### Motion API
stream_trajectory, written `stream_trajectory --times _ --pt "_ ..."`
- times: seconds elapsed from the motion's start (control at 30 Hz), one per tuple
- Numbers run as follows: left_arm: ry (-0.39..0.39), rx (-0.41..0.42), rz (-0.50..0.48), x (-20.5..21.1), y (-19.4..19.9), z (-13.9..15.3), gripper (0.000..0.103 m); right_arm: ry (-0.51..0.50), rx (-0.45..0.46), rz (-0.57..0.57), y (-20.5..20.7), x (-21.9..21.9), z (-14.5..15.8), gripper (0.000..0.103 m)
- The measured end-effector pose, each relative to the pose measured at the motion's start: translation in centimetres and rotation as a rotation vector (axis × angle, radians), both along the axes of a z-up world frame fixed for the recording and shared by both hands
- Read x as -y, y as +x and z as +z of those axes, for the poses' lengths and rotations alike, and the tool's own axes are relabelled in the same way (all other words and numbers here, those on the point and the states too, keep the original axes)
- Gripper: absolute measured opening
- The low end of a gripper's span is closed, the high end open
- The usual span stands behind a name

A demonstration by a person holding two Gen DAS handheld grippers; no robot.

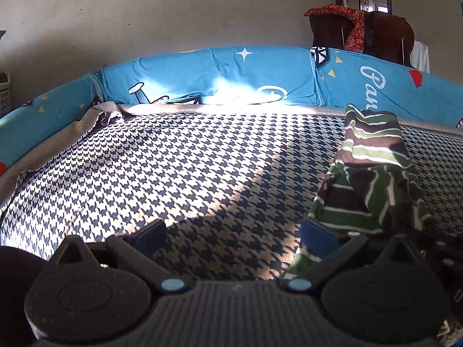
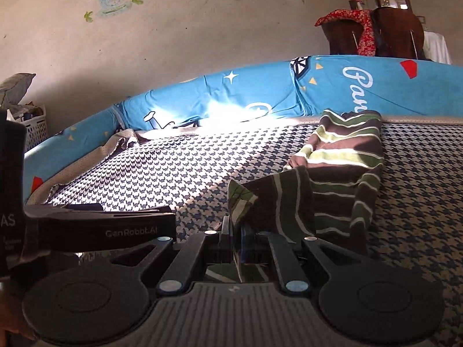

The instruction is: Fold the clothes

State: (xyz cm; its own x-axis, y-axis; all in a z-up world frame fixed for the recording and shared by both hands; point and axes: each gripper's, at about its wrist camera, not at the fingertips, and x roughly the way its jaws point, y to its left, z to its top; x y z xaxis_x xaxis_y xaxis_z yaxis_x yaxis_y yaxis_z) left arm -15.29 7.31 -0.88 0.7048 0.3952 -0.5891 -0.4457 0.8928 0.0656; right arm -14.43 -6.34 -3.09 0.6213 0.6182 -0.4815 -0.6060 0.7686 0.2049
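Observation:
A green, brown and white striped garment (image 1: 373,173) lies partly folded on the houndstooth bed cover (image 1: 188,167), to the right in the left wrist view. My left gripper (image 1: 234,235) is open over bare cover, and its right finger (image 1: 318,235) rests against the garment's near edge. In the right wrist view my right gripper (image 2: 240,232) is shut on a near corner of the striped garment (image 2: 341,173), which rises in a raised flap in front of the jaws. The left gripper's body (image 2: 101,228) shows at the left of that view.
A blue printed cushion rail (image 1: 231,78) runs along the far and left sides of the bed. Behind it are a wall, a dark wooden chair with a red cloth (image 2: 364,29) and a white basket (image 2: 34,130). Sunlight crosses the houndstooth cover (image 2: 173,167).

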Motion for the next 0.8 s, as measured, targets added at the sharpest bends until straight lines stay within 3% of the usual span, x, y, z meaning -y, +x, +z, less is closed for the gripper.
stream_trajectory --times 0.23,0.47,0.63,0.8 --pt "-0.059 0.055 0.064 -2.9 -1.4 0.9 0.103 -0.033 -0.03 0.092 -1.0 -3.5 -1.5 0.008" --pt "-0.127 0.003 0.063 -4.0 -1.1 0.0 0.103 -0.243 -0.001 0.193 -2.8 -6.6 -5.0 0.009" --pt "-0.154 -0.031 0.006 -3.0 -0.3 -0.7 0.103 -0.241 -0.028 0.229 -3.1 -5.6 -4.8 0.014" --pt "-0.131 -0.055 -0.046 -1.4 0.5 -1.2 0.103 -0.231 -0.084 0.261 -4.0 -3.3 -4.7 0.013"
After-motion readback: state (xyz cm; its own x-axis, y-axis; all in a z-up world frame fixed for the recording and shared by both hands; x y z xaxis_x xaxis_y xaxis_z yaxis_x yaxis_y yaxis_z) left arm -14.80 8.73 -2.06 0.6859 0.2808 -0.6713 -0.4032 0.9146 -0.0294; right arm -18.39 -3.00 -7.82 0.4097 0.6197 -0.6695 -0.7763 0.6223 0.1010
